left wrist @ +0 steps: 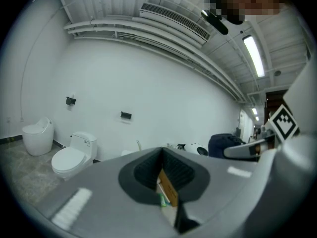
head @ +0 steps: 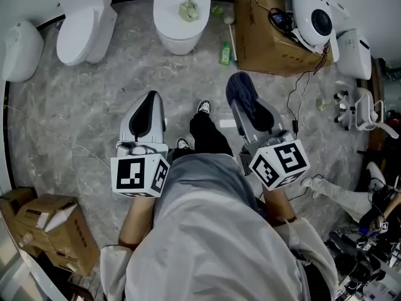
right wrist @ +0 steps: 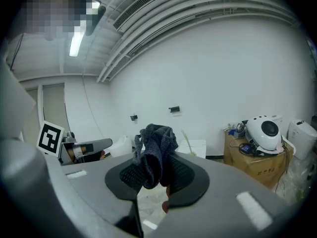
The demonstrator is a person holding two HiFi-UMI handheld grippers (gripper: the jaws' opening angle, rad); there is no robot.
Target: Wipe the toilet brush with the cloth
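As the right tool [right wrist: 153, 176] pinches cloth [right wrist: 156, 148], toilets [head: 182, 14] line marbled floor [head: 94, 111].

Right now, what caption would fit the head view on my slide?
Person stands before a toilet with a brush in it; right gripper clamps a dark cloth, left gripper empty.

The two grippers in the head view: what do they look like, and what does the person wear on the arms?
The left gripper and the right gripper have light grey shells with black textured pads inside the jaws. Each carries a white cube with black square markers. The person wears a loose pale grey top; its sleeves leave the forearms bare.
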